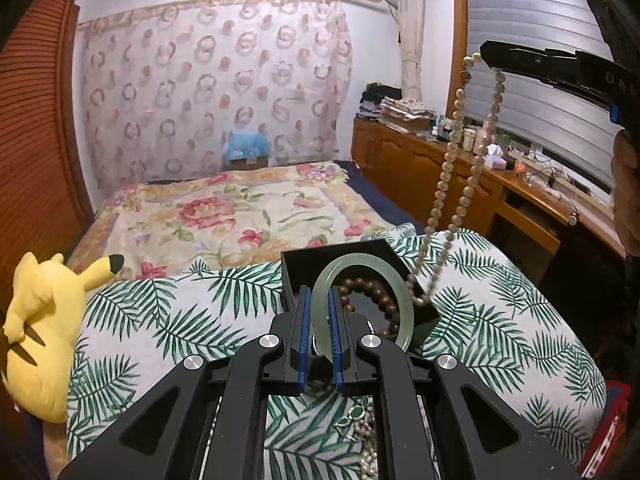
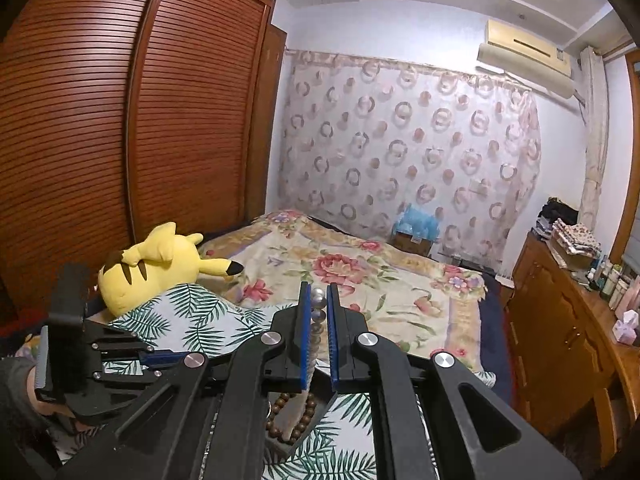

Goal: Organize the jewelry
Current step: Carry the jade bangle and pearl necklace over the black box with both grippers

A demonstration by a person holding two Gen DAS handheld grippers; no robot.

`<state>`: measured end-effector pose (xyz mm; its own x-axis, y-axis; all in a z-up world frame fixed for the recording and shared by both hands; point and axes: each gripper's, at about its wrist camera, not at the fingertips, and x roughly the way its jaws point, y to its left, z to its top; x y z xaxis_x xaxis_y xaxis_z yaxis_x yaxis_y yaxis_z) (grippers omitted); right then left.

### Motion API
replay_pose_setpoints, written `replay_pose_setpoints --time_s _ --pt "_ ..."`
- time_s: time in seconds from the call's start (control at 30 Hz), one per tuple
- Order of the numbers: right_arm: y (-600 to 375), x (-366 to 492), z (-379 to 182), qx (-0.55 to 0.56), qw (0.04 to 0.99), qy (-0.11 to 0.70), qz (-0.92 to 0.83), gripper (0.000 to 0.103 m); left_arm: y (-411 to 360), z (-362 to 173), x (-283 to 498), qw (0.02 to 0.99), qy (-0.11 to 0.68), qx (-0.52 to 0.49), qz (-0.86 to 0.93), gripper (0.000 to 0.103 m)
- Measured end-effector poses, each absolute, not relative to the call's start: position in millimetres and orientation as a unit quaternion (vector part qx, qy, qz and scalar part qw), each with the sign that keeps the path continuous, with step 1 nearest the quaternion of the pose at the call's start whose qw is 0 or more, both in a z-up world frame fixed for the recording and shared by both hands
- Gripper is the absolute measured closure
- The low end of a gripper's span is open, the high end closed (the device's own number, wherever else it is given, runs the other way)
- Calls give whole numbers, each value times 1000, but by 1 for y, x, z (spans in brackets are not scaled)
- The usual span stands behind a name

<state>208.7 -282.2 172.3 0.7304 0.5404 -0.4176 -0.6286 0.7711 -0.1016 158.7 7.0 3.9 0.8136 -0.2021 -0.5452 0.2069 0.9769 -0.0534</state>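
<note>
In the left wrist view, the left claw [image 1: 319, 322] sits at lower centre, clenched on a pale green bangle [image 1: 362, 300] that stands upright between its blue pads, right over the open black box [image 1: 425, 312]. A brown bead bracelet [image 1: 376, 294] already lies inside that box. At upper right the right claw [image 1: 490, 56] holds up a long pearl necklace [image 1: 448, 176], whose loop hangs down so its lowest beads reach the box's right edge. Below the left claw, at the bottom of the frame, more loose pieces [image 1: 356, 420] lie on the leaf-print cushion [image 1: 160, 320], among them something with green stones and a string of pearls.

In the right wrist view, the right claw [image 2: 319, 312] at centre is clamped on the necklace's pearls [image 2: 318, 300]. The left claw shows at lower left.

By my reckoning the job is partway along: one bracelet is boxed, the bangle and necklace are in transit, and the loose pieces on the cushion remain.
</note>
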Motion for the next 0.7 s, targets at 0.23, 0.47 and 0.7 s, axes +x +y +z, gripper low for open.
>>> replay_pose_setpoints --time_s 0.23,0.47,0.7 --pt "-273 236 124 -106 907 235 333 94 7 -4 182 948 302 10 -103 95" --pt "-260 252 64 -86 886 288 353 94 5 -13 203 942 320 20 -99 95" --pt "-258 262 24 -60 870 323 367 93 1 -21 220 937 335 23 -96 95"
